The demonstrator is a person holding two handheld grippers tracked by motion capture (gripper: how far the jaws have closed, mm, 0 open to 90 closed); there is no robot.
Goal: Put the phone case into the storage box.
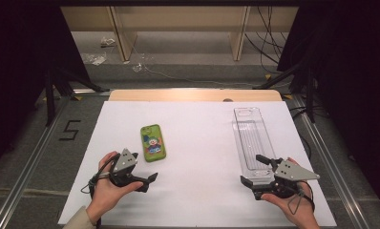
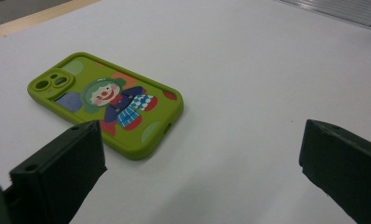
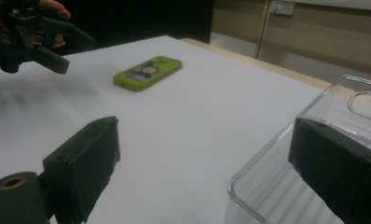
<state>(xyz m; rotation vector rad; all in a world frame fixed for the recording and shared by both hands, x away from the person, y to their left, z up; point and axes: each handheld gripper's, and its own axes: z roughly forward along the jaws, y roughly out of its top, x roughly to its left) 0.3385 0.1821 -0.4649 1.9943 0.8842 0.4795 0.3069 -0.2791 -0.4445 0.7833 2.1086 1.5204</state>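
Green clown-print phone case (image 1: 153, 142) flat on white sheet; clear tray (image 1: 251, 143) well apart, rightward.

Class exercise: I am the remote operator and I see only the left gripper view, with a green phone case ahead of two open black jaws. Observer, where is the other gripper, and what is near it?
Observer: In the high view the right gripper sits at the table's near right, at the near end of a long clear plastic tray.
Operator: Is it gripping that tray?
Observer: No. In the right gripper view its jaws stand open, and the tray's near corner lies between them, untouched.
Operator: How does my gripper sit relative to the case?
Observer: From above, the left gripper is nearer the person than the green clown-printed phone case and apart from it.
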